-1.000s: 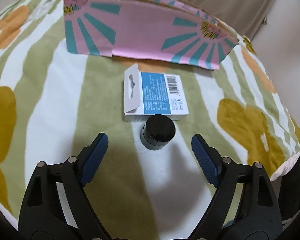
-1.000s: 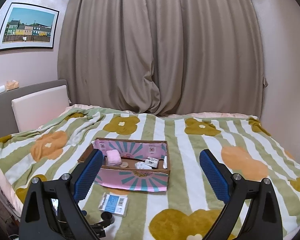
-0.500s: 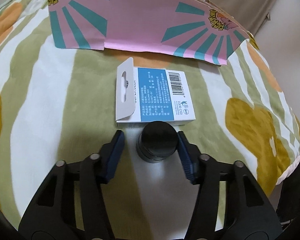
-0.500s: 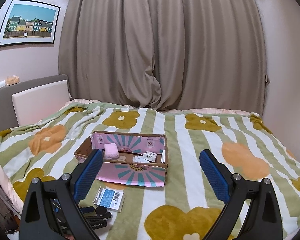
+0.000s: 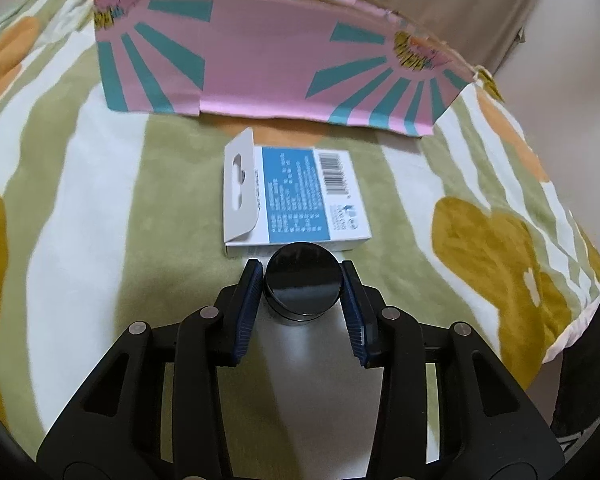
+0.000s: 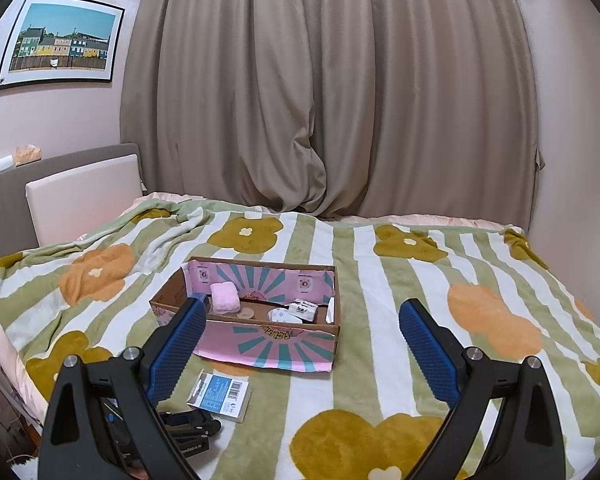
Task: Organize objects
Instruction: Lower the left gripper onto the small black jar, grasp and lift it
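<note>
- The left tongs [image 5: 302,280] are closed snugly on a small black jar [image 5: 302,282], one blue pad on each side of its round body, just under the lid.
- The jar sits on the bed's flowered blanket [image 5: 80,200], right against the near edge of a flat blue-and-white packet [image 5: 296,196].
- It looks light, stiff and glossy (likely slippery), so I'd grip across the widest part and keep it level.
- The right tongs [image 6: 300,344] hang wide open, holding nothing, above the pink cardboard box [image 6: 272,340].
</note>
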Demonstrator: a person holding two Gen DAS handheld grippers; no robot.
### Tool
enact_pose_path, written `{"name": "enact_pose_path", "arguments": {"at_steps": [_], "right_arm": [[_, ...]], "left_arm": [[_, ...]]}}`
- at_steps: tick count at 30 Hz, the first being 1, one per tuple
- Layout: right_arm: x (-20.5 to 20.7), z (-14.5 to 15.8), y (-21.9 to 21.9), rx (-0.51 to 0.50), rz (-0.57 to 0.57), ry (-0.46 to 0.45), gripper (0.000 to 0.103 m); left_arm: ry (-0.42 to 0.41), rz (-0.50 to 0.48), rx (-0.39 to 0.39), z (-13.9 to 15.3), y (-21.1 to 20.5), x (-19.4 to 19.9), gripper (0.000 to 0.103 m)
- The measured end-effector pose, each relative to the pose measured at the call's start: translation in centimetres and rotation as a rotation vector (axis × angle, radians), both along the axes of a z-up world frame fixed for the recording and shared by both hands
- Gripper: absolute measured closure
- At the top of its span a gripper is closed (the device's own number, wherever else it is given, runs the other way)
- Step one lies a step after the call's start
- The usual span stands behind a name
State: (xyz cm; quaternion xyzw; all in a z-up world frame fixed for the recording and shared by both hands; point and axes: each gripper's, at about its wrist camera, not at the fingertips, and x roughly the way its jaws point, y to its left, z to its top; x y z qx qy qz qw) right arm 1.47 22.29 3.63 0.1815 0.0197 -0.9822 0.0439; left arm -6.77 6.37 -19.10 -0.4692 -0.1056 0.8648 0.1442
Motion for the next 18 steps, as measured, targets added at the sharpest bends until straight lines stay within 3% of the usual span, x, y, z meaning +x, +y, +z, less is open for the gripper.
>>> {"name": "enact_pose_path", "arguments": {"at_steps": [7,18], "right_arm": [[-0.2,-0.3,0.0,-0.01,0.01,-0.011,0.006],[-0.4,-0.5,-0.4,-0.026,0.017,-0.022,0.006]], "left_arm": [[0.102,0.006,0.017,4.3,-1.3,1.3,0.067],[0.38,0.027,-0.029,15.6,-2.2,4.0,0.067]]}}
